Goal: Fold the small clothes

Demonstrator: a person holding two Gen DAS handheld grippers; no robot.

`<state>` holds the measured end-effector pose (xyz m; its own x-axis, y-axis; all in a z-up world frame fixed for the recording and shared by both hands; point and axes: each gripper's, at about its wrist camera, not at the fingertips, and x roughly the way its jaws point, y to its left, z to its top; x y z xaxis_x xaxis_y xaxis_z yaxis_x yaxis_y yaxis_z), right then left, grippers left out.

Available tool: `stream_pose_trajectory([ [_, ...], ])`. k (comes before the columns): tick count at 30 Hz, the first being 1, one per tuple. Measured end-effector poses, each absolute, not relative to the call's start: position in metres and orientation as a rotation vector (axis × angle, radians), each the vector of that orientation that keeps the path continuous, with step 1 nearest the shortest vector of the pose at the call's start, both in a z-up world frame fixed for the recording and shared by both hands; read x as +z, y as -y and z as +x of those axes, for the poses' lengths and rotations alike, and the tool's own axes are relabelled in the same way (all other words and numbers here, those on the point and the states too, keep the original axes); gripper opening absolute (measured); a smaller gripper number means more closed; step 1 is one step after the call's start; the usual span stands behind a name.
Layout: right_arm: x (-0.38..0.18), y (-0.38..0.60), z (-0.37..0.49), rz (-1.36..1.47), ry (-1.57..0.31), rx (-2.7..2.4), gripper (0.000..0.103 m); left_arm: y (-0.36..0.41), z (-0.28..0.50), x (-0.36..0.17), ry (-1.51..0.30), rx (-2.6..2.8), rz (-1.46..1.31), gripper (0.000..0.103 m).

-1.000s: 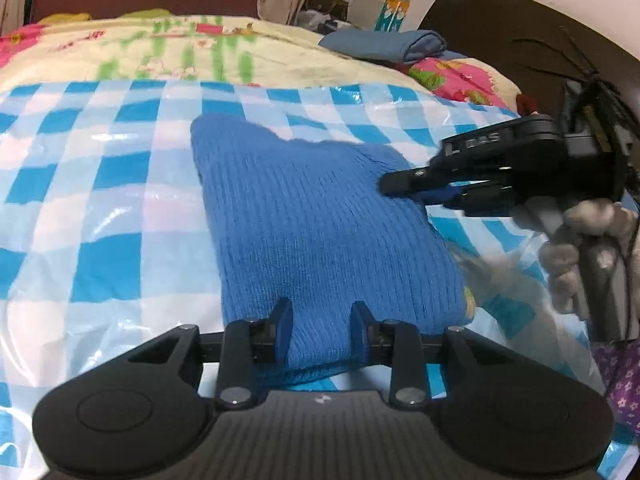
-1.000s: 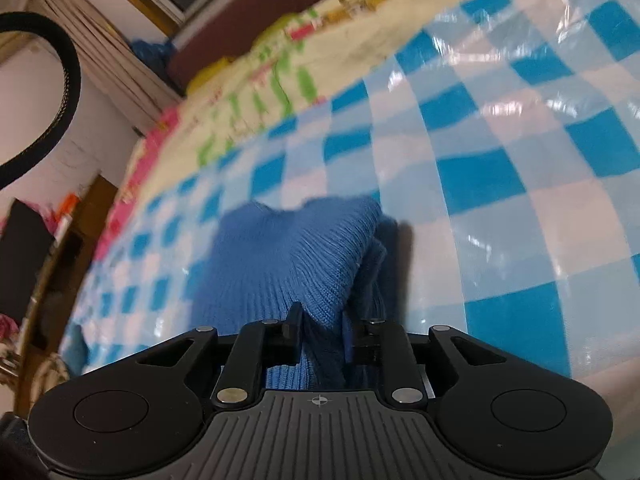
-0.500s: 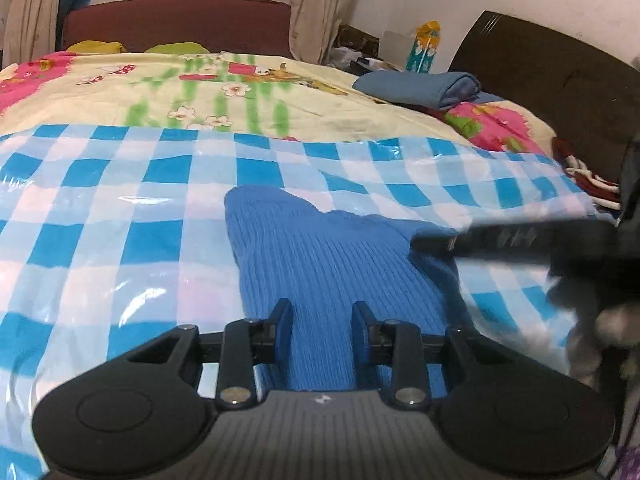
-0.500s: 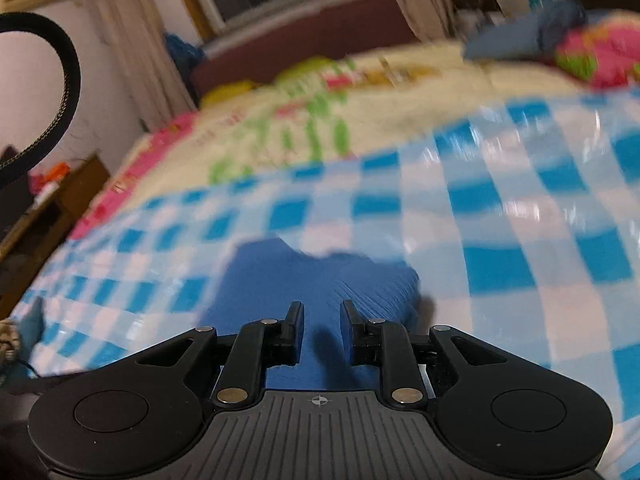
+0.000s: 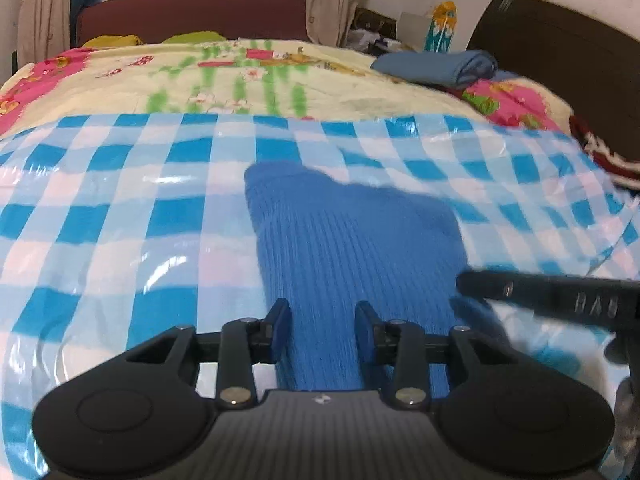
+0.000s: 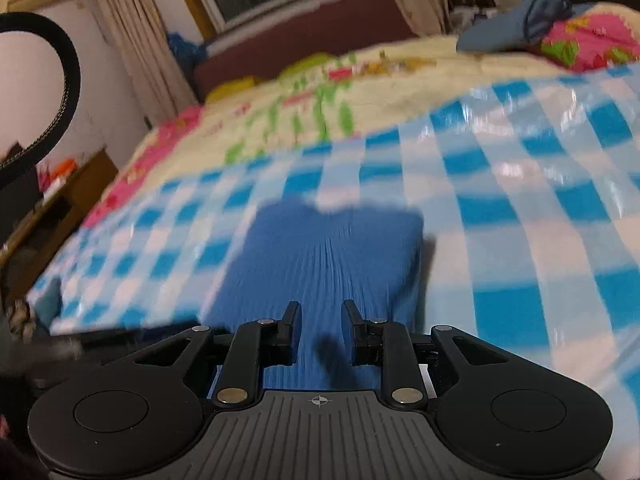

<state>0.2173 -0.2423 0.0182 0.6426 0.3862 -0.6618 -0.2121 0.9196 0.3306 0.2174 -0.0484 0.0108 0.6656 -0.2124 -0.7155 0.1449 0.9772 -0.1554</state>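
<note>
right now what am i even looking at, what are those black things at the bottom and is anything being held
Each picture comes from a camera mounted on a hand-held gripper, looking forward along its two fingers. The black shapes at the bottom are those tools: a person carries one in each hand.

The left gripper shows in its own view, and the right gripper in its own.

On the bed, a glossy blue-and-white checked plastic sheet is spread out, and a blue ribbed knit garment lies on it, already folded.

Nothing is held. Both sets of jaws stand apart above the knit; the left jaws have just been opening, with nothing clamped between them.
</note>
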Motion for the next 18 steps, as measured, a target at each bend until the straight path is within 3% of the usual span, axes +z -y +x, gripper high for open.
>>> stream_pose_trajectory([
  [5,-0.011,0.246,0.22,0.237,-0.904,0.283,0.021,0.052,0.214,-0.005,-0.896,-0.185,-0.072,0.043],
  [18,0.002,0.238,0.192,0.179,-0.88,0.248,0.024,0.058,0.187,0.012,-0.885,-0.166,-0.02,0.044],
])
